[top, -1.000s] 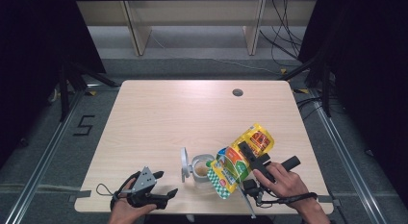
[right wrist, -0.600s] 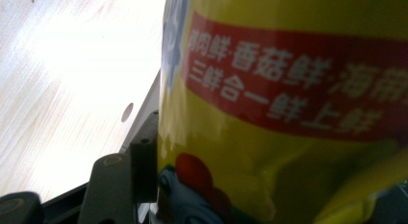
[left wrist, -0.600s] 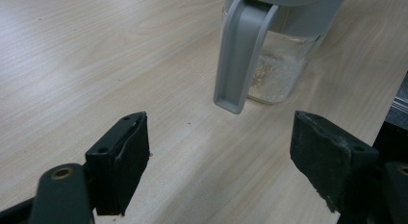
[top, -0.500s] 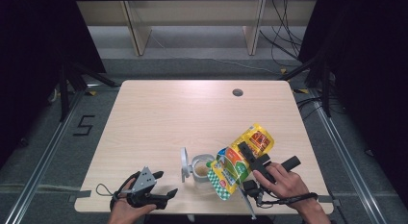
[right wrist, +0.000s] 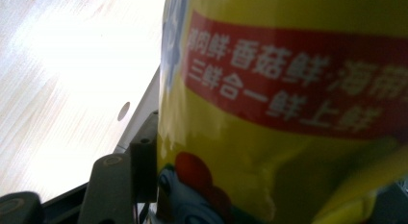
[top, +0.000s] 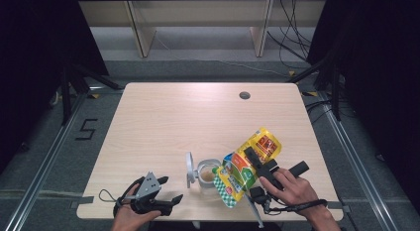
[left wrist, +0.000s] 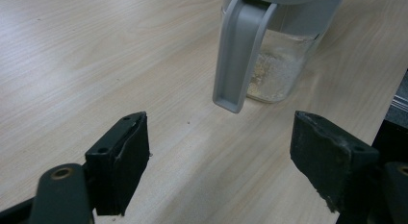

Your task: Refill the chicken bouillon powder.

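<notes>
— So, what has the right claw (top: 253,160) got?

— It is clamped on a glossy yellow plastic pouch with a red printed band and a green-checked bottom edge (top: 245,166). In the right gripper view one black jaw presses flat against the pouch's side, and the pouch bulges over where the other jaw would be.

— How does the pouch sit in that grip?

— Tilted. Seen from the high view, its green-checked end hangs low and toward the other hand, while its yellow end points up and away past the jaws. The low end is just beside a small clear jar with a grey flip lid standing open (top: 205,174).

— Is the pouch touching the jar?

— I cannot tell; from above they overlap at the jar's rim.

— And the left claw (top: 171,190)?

— Spread wide with nothing between its jaws. It rests low at the near edge of the pale wooden bench (top: 178,117), held in the person's left hand (top: 130,215).

— Where is the jar from that claw?

— Straight ahead of the jaws, a little apart from them. The left gripper view looks along them at the jar's (left wrist: 284,60) clear wall, a layer of pale powder (left wrist: 272,77) at the bottom, and the grey lid (left wrist: 239,51) hanging down its side toward the claw.
</notes>
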